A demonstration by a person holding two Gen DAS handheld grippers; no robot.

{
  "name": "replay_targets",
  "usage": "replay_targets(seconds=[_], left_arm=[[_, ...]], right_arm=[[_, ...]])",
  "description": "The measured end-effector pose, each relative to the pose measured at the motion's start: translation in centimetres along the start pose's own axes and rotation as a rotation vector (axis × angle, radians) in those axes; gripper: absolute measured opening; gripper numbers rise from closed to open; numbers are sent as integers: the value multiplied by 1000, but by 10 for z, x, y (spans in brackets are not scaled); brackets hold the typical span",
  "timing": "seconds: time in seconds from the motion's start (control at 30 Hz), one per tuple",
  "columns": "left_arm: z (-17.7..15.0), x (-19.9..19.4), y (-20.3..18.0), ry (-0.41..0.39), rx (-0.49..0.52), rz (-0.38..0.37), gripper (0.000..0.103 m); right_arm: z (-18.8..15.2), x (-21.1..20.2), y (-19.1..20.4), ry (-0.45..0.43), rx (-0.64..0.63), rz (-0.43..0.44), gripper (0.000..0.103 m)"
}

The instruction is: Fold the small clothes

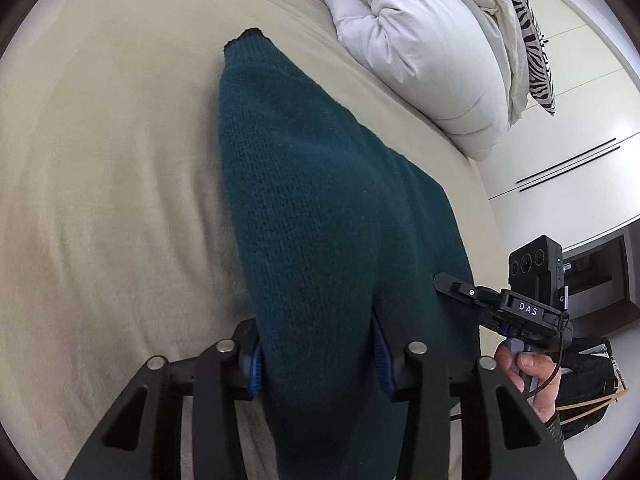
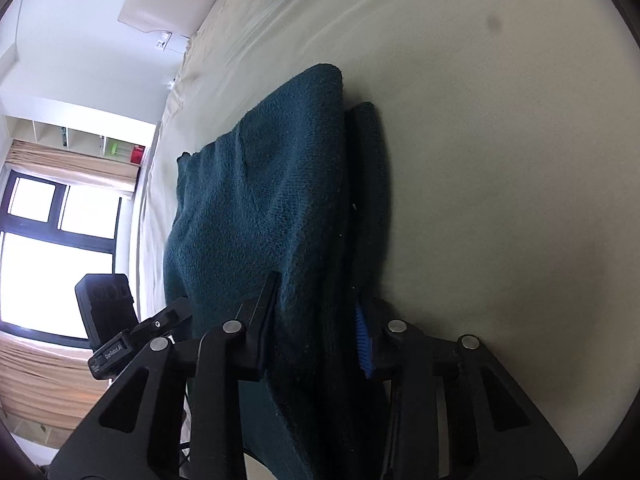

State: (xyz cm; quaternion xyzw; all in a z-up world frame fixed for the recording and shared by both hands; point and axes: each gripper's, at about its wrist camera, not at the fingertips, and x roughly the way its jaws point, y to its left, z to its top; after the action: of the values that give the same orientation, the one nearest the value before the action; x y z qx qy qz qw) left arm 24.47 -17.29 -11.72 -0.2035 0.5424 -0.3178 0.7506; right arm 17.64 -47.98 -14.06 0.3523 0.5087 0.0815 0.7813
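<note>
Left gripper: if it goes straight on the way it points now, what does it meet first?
The left gripper is already shut on the teal knit, so cloth comes first. Beyond the knit's far end lies the beige sheet; the white duvet is off to the right. Depth is unclear.

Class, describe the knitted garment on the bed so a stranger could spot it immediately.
Start at the wide cream bed; a white duvet is bunched at its far end. The dark teal garment lies nearer, gripped by both grippers, the only dark, knitted thing on the pale bedding.
</note>
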Motion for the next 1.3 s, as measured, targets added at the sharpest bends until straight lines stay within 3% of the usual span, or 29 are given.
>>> replay_targets(seconds=[0.1,0.33,0.5,0.7,0.87,1.0,1.2,1.3], left_arm=[[-10,-21,0,-10,-2,-12,40],[-67,-124,16,-96,34,-9,40],[-125,-198,39,-142,60,64,40],[-181,-232,67,-139,53,141,40],[-205,-219,88,-119,6,158,40],[-215,-215,99,-122,-15,150,42],[-218,-206,109,-117,-35,136,46],[-220,-204,114,-117,-43,116,48]], right_arm=[[-11,-11,18,-43,-36,-30,23],[-72,-38,101,-67,-169,44,22],[-136,-32,152,-32,-230,130,22],[-214,4,189,27,-258,172,22],[-243,42,192,66,-227,141,22],[-270,51,159,95,-163,128,22],[-277,74,126,93,-102,152,23],[-288,73,109,80,-83,206,23]])
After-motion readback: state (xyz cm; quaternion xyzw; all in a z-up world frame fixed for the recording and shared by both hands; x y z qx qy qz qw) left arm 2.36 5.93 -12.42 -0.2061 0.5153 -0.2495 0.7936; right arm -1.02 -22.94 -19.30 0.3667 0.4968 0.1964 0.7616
